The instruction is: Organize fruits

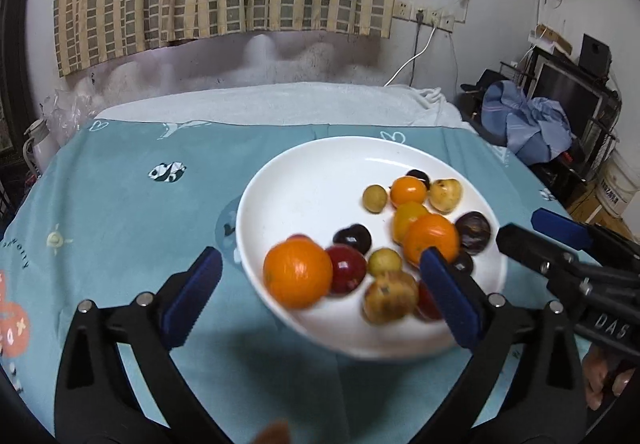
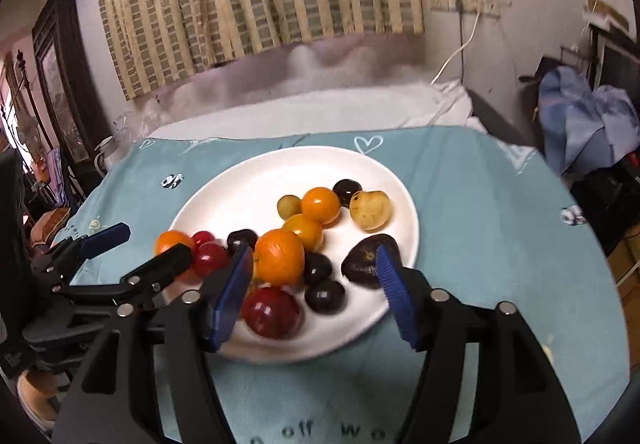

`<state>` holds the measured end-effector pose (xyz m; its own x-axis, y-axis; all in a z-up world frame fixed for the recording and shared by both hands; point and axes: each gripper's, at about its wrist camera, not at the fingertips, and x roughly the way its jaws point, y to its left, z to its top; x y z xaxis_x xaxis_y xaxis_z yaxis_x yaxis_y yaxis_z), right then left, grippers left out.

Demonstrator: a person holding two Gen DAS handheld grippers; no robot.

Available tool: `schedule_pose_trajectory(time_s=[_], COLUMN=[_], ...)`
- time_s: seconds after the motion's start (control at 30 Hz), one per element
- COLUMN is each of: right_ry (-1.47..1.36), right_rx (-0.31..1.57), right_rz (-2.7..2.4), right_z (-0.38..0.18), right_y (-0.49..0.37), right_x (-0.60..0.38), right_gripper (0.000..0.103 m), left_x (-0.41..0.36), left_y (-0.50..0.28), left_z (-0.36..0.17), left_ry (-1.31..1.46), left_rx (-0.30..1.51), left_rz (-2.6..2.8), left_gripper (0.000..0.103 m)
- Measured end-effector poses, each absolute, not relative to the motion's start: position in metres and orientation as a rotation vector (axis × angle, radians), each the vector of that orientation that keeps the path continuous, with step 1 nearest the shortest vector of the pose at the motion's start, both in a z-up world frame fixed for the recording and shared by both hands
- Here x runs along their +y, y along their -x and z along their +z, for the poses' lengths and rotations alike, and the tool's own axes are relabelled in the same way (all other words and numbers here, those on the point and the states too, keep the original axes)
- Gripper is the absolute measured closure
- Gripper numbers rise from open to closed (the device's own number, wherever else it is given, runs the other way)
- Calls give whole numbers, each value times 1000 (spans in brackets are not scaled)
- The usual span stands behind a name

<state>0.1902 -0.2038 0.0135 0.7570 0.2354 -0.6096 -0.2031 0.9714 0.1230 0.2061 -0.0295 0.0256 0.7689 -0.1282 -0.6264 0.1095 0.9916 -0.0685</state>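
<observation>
A white plate [image 1: 304, 180] [image 2: 248, 184] on the teal cloth holds several fruits: oranges, red and dark plums, small yellow and green fruits. In the left wrist view my left gripper [image 1: 320, 296] is open and empty over the plate's near edge, with a large orange [image 1: 298, 274] and a spotted yellow-brown fruit [image 1: 390, 296] between its fingers. My right gripper [image 2: 312, 292] is open and empty over the plate's near side, with an orange [image 2: 279, 256], a red plum [image 2: 271, 311] and dark plums [image 2: 325, 296] between its fingers. Each gripper shows in the other's view, the right one [image 1: 532, 232] and the left one [image 2: 140, 246].
The teal patterned cloth [image 1: 132, 212] covers the table, with a white towel [image 1: 280, 100] at its far edge against the curtained wall. A white kettle [image 1: 38, 144] stands off the left edge. Blue clothes [image 1: 528, 124] and shelving are at the right.
</observation>
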Motion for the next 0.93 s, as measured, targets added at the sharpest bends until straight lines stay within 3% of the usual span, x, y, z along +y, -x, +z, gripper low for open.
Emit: schedule_pose_trajectory(time_s=[0.07,0.3,0.63,0.93], right_ry=[-6,-3,-44,-22], right_rx=[641,450,504,564], right_rz=[226,270,284,271], right_z=[15,13,-2,-9], right_y=[-172,-85,-40,-43], right_x=[-203,-206,-212,-207], right_gripper=[1,1,1,1], left_x=[-26,-11,-34,-25], left_y=[-185,-104,-37,-46], left_z=[33,37,19,11], left_ry=[26,101,-43,-22], left_rx=[660,616,595,648], left_rz=[-141,-148,-96,-62], left_gripper=[2,2,2,2])
